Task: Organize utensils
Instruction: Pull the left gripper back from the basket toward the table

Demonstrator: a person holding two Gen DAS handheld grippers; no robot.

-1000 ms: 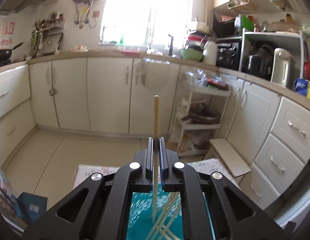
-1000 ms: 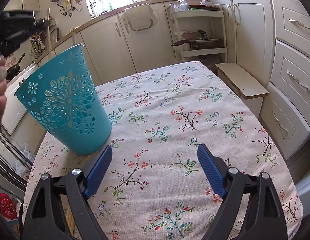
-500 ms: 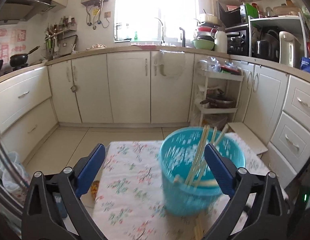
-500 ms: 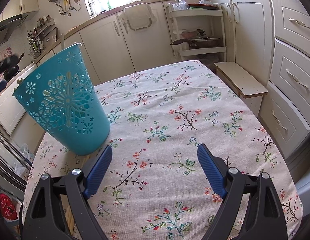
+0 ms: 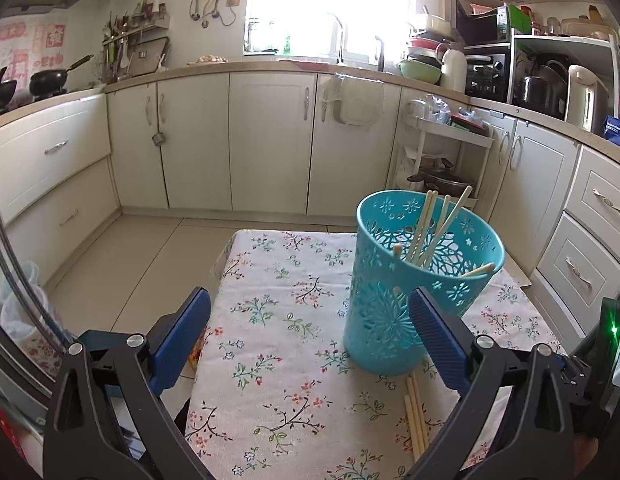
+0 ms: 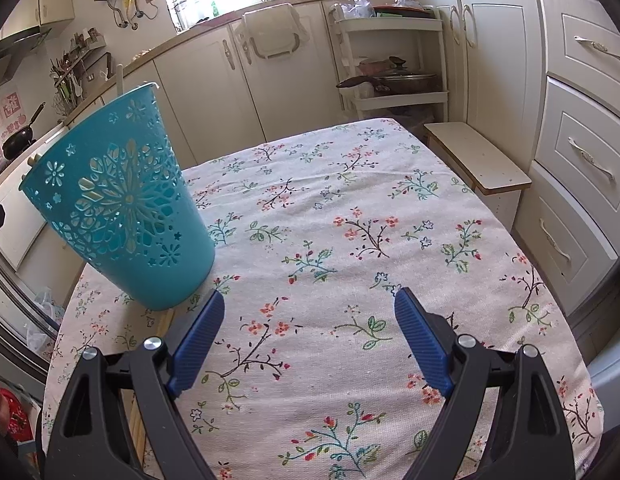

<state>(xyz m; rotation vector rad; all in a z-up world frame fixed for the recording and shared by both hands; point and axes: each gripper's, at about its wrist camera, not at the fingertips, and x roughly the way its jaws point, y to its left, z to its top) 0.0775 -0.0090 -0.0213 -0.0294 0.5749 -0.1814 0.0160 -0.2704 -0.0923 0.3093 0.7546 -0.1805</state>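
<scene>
Pale wooden chopstick that was clamped upright in the left gripper [image 5: 310,312] a second ago is gone from it; jaws now spread wide, nothing between the blue pads, and the view has pulled back from straight over the basket to low over the table. Right gripper [image 6: 310,320] unchanged: jaws apart, empty, same spot over the cloth.

Teal plastic basket with cut-out flower pattern [image 5: 414,280] stands upright on the floral tablecloth [image 5: 277,380], just in front of the left gripper's right pad. Inside it: wooden chopsticks [image 5: 434,232], several leaning against the far rim with tips above it, one lying low across the near side (exact count unclear). In the right wrist view the same basket [image 6: 121,208] sits left of the right gripper, one stick tip poking above the rim.

Loose pale chopsticks on the table [image 5: 416,416] lie just beside the basket's base, partly hidden behind the left gripper's right finger.

Table's left edge drops to bare tiled floor [image 5: 149,256]. Cloth ahead of the right gripper is open up to the far edge; a low white wooden bench [image 6: 474,160] and cream drawer fronts [image 6: 582,160] stand just past the table's right side.
</scene>
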